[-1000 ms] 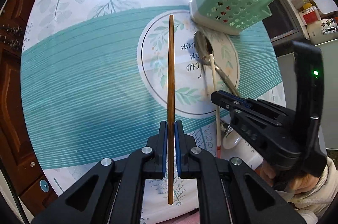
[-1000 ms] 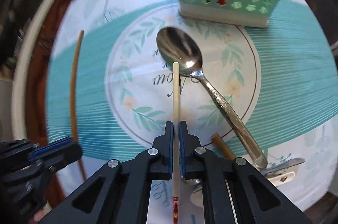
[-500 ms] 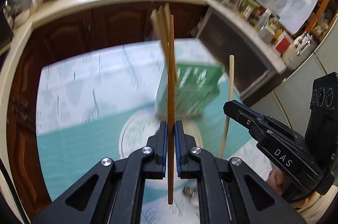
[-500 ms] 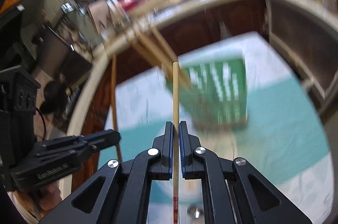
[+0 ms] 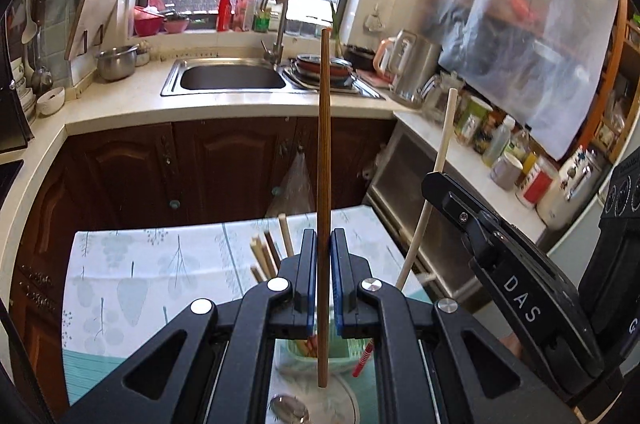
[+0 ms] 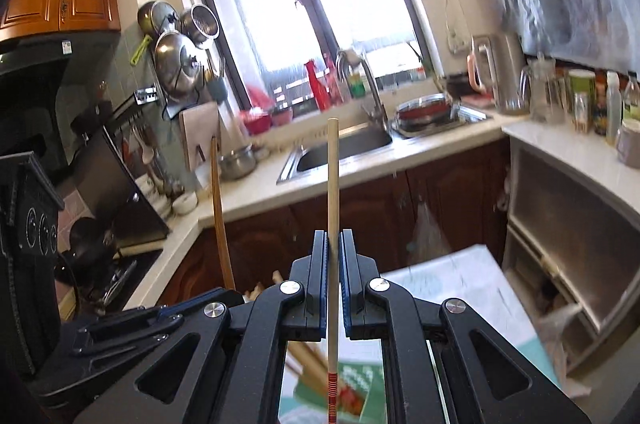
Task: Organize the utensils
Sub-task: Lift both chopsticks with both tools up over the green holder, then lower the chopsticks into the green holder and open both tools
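Note:
My left gripper (image 5: 320, 244) is shut on a dark brown chopstick (image 5: 325, 151) held upright, its lower end just above the green perforated utensil holder (image 5: 344, 360). My right gripper (image 6: 333, 244) is shut on a pale chopstick (image 6: 333, 183) with a red-striped end, also upright over the green holder (image 6: 360, 396). Several chopsticks (image 5: 266, 256) stand in the holder. The right gripper (image 5: 472, 220) with the pale chopstick (image 5: 440, 159) shows at the right of the left wrist view. The brown chopstick (image 6: 219, 207) shows at the left of the right wrist view. A metal spoon (image 5: 288, 410) lies on the tablecloth below.
The table has a leaf-print teal and white cloth (image 5: 132, 276). Beyond it are dark wood cabinets (image 5: 200, 175), a counter with a steel sink (image 5: 230, 77) and tap, and jars and bottles (image 5: 508, 147) on the right counter.
Both grippers lifted their chopsticks off the table and tilted them from flat to upright, moving over the green holder. The views swung from the tabletop up to the kitchen.

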Demonstrator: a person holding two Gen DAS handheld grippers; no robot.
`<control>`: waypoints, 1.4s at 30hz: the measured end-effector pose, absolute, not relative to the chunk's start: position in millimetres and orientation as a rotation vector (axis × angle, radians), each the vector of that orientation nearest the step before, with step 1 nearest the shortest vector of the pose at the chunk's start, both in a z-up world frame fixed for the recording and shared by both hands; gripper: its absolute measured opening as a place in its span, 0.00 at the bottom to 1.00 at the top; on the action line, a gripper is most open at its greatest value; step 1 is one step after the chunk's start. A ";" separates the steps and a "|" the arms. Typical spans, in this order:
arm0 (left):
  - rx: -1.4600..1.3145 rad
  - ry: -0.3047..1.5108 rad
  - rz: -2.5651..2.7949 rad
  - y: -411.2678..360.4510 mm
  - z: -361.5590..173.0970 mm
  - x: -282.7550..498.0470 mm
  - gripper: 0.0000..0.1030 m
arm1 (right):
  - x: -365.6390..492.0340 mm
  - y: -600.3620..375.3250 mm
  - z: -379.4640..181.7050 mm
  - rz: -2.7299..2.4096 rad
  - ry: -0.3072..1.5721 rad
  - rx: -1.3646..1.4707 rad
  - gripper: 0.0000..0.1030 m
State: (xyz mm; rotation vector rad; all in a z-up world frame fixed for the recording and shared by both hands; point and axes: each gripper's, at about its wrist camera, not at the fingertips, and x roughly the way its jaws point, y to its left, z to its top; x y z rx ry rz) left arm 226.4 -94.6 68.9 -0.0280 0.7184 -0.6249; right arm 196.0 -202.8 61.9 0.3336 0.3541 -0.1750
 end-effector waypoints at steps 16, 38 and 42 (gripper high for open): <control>-0.083 0.637 -0.588 -101.3 5.3 235.6 0.04 | 291.4 -205.4 -6.9 -0.088 0.306 0.214 0.05; 0.043 0.745 -0.653 -73.5 -23.5 183.0 0.16 | 254.8 -159.3 -113.3 0.111 0.384 0.061 0.05; 0.043 0.756 -0.645 -64.9 -25.7 178.9 0.16 | 257.6 -141.4 -117.0 0.094 0.370 0.034 0.05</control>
